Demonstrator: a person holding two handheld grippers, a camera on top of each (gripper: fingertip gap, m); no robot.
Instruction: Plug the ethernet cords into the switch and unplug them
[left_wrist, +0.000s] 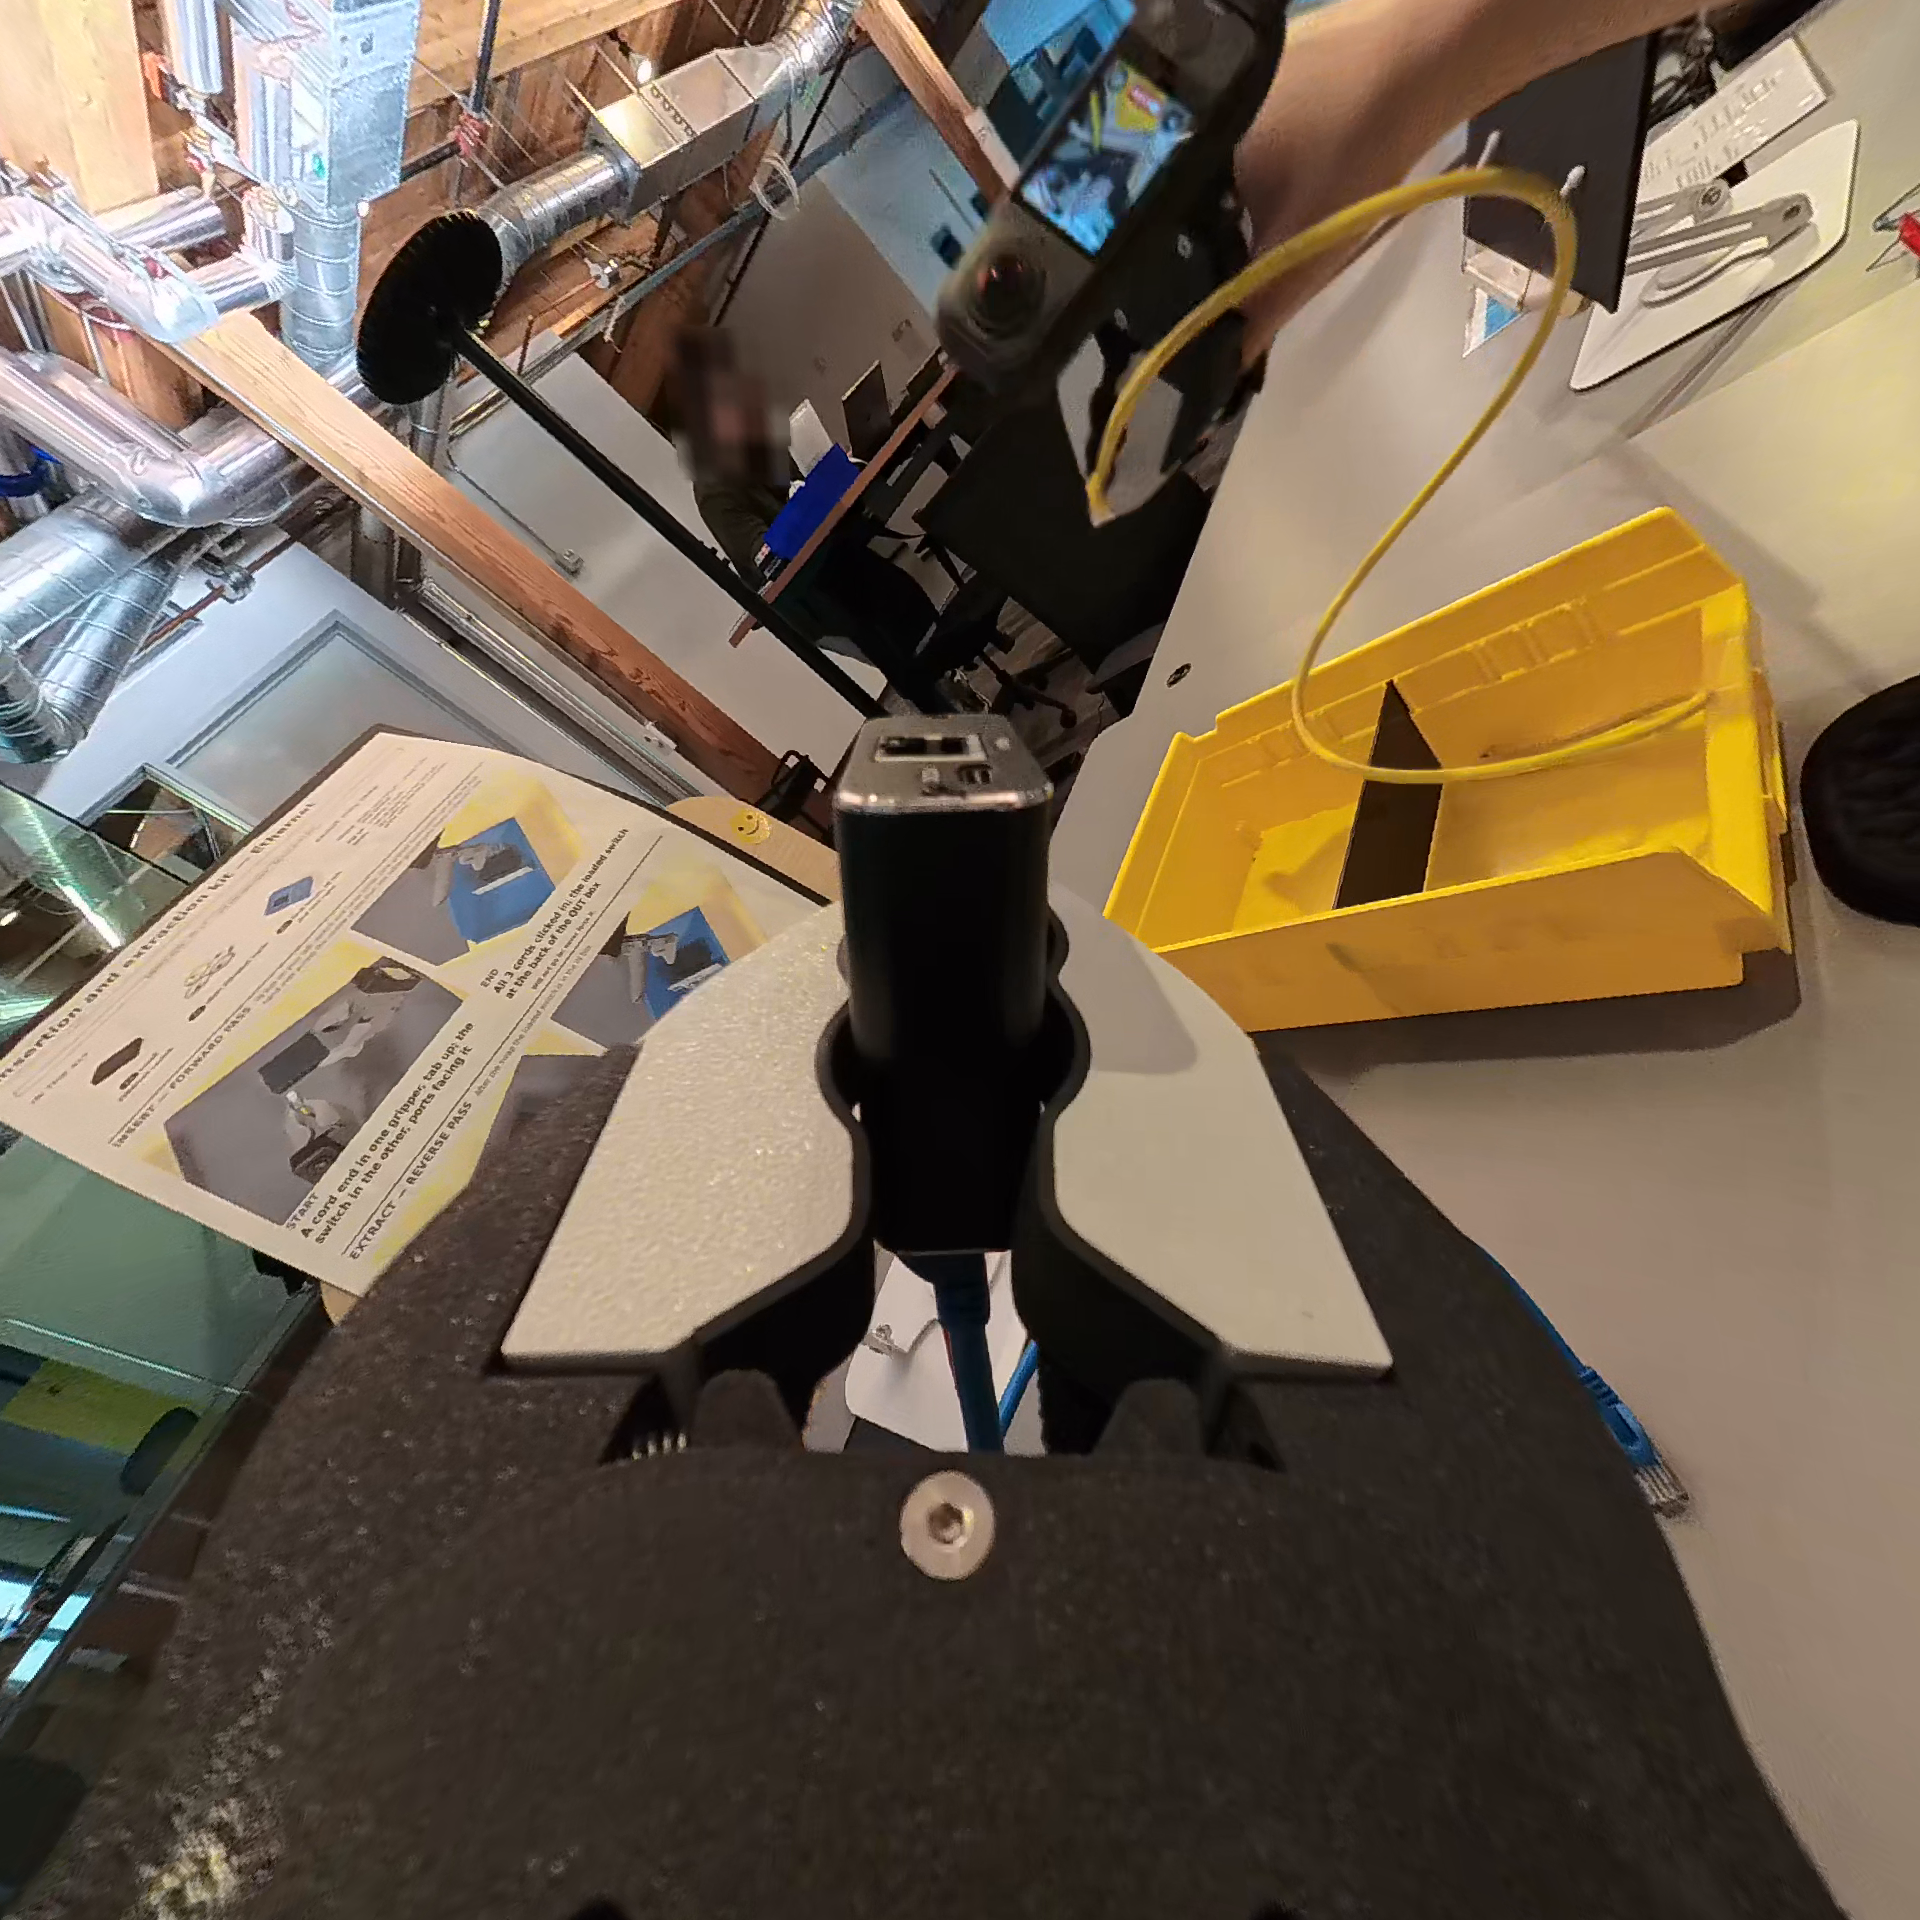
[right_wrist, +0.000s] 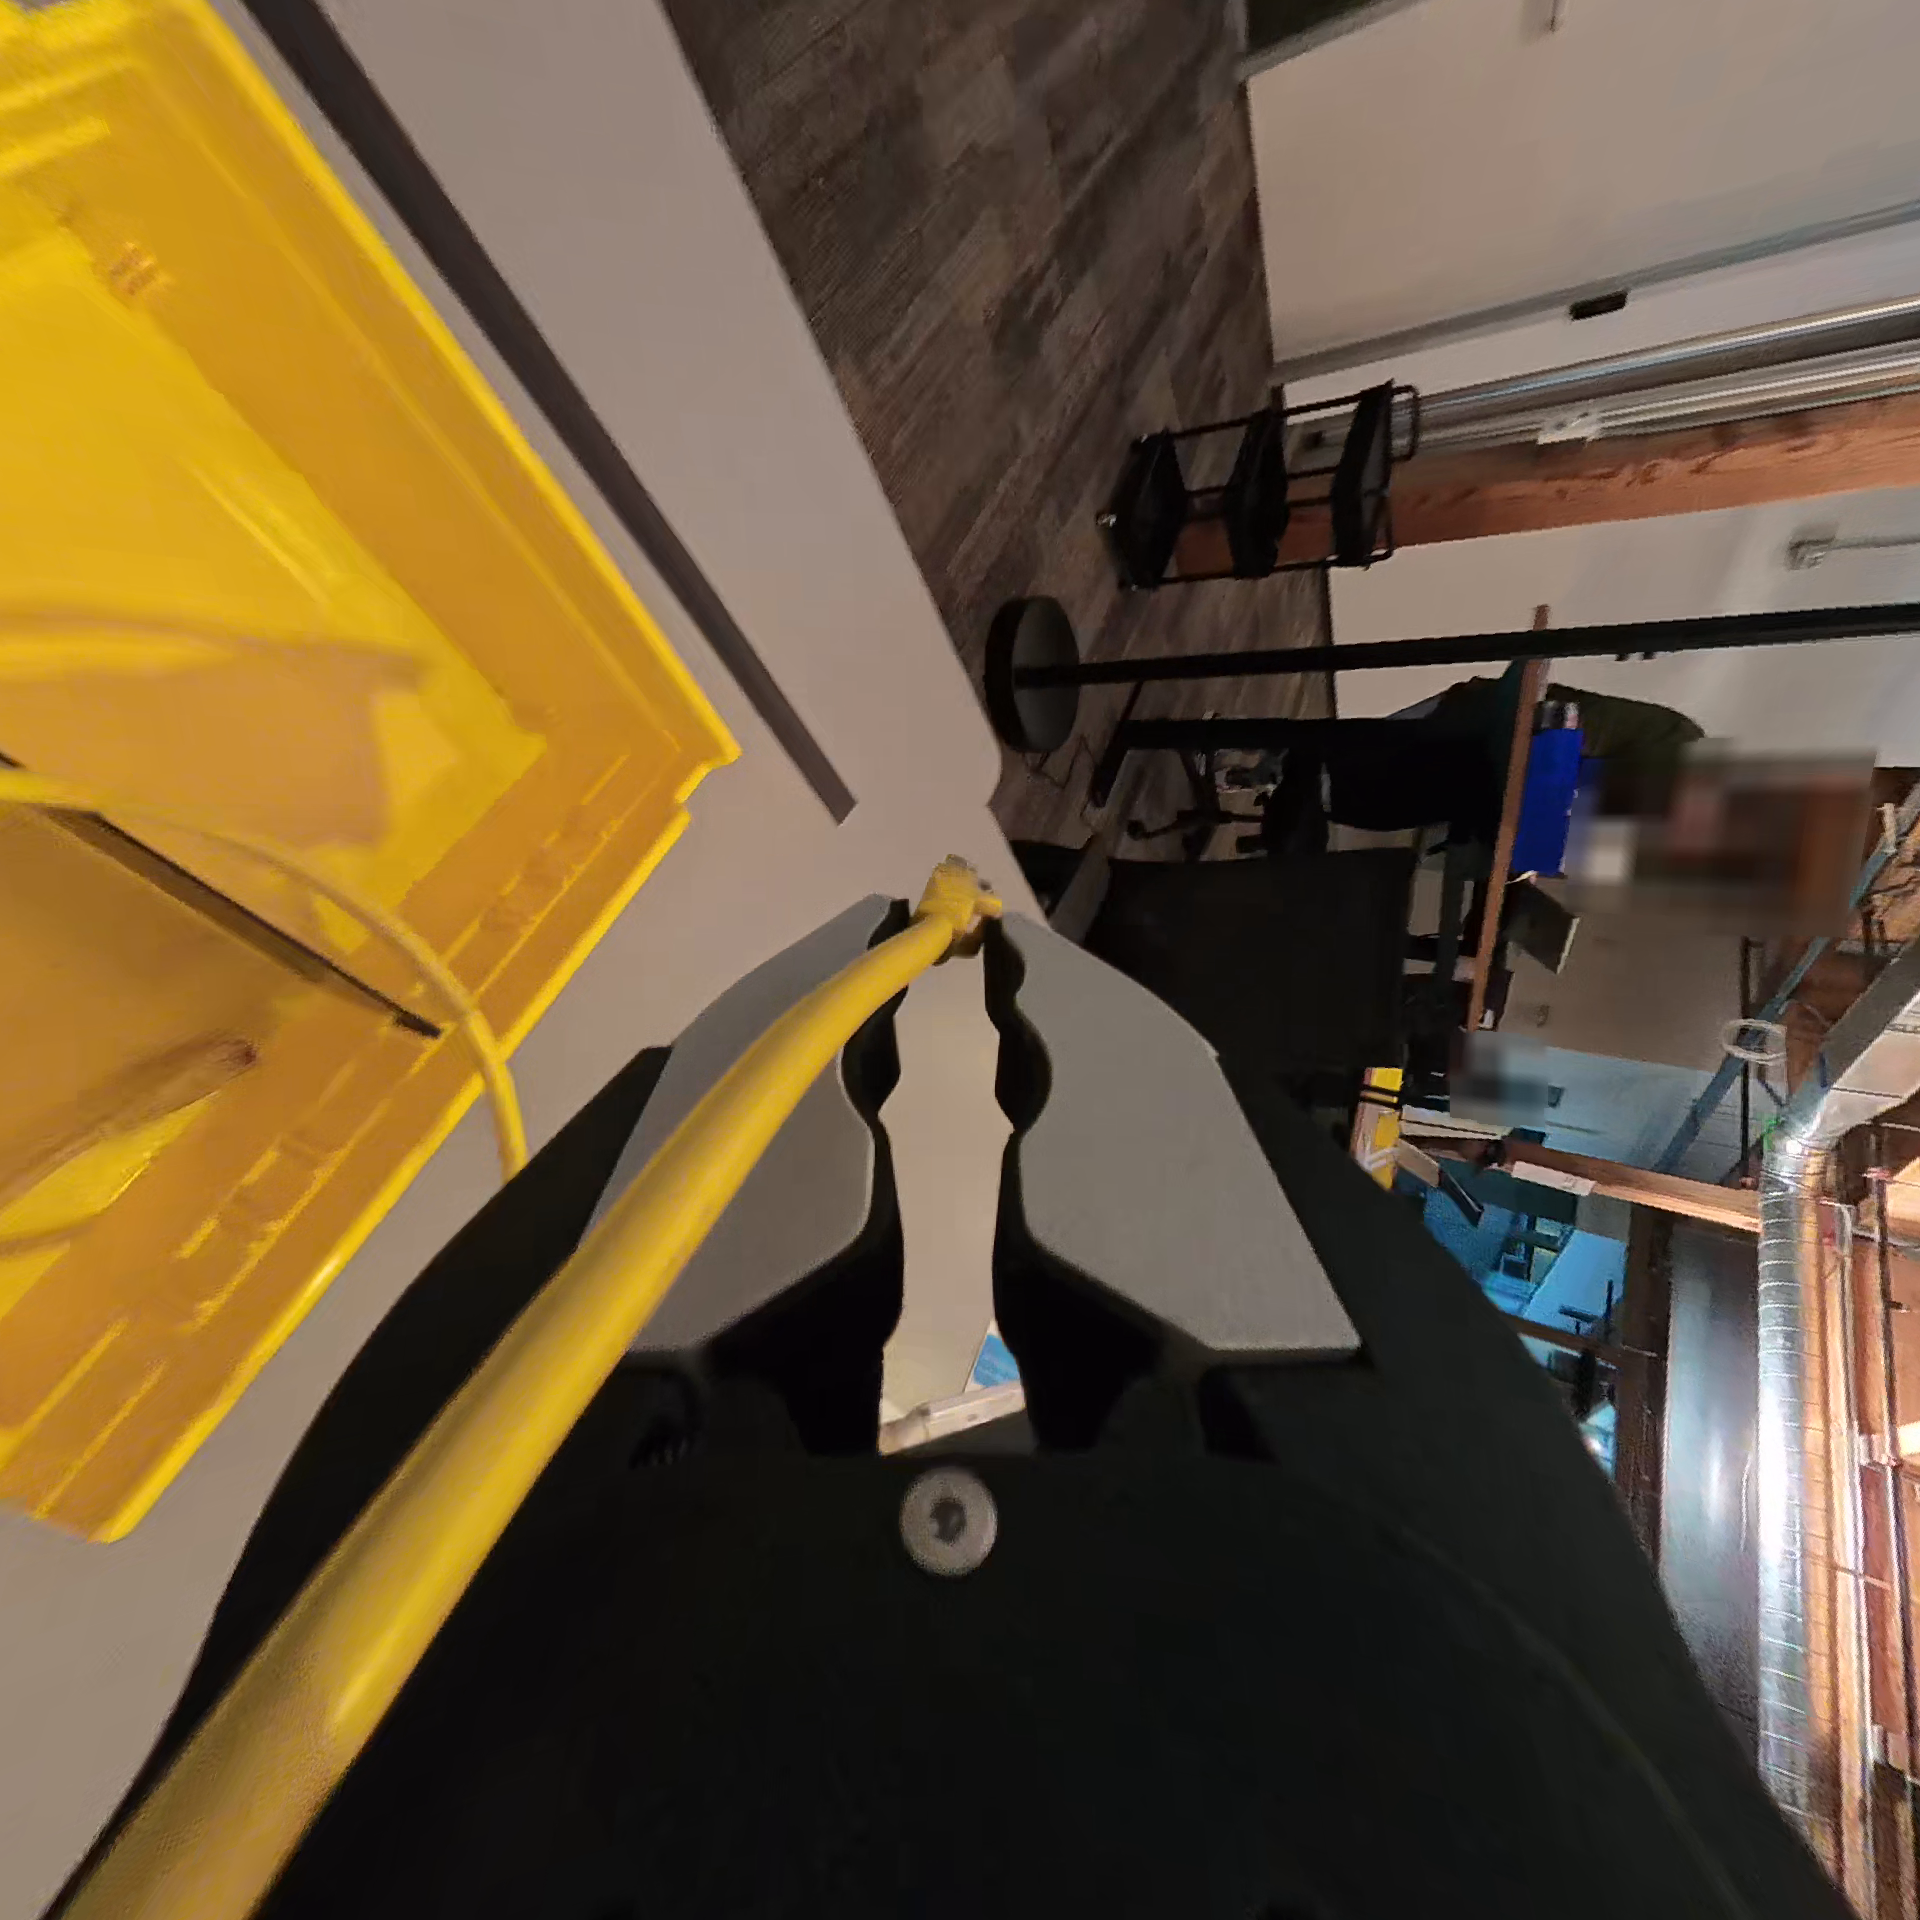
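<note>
L gripper (left_wrist: 951, 1039) fingers clamped on black switch (left_wrist: 940, 997), frame centre, ports facing away; blue cord (left_wrist: 961, 1340) in its near end. R gripper (right_wrist: 951, 925) fingers pinch yellow cord (right_wrist: 665, 1174) plug at tips, upper centre. Cord loops into yellow bin (left_wrist: 1507, 831) on table (left_wrist: 1558, 1299), right.

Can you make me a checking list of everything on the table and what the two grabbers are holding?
Surface: pale grey table, mostly bare.
Job's things: black switch with a blue cord behind it; yellow cord.
Clutter: yellow bin, instruction sheet, loose blue plug.
Grippers: left gripper jaws shut on the switch; right gripper jaws pinch the yellow cord's plug.
Cables: yellow cord loops into the bin.
Surroundings: ducts, wooden beams, desks, a seated person.
</note>
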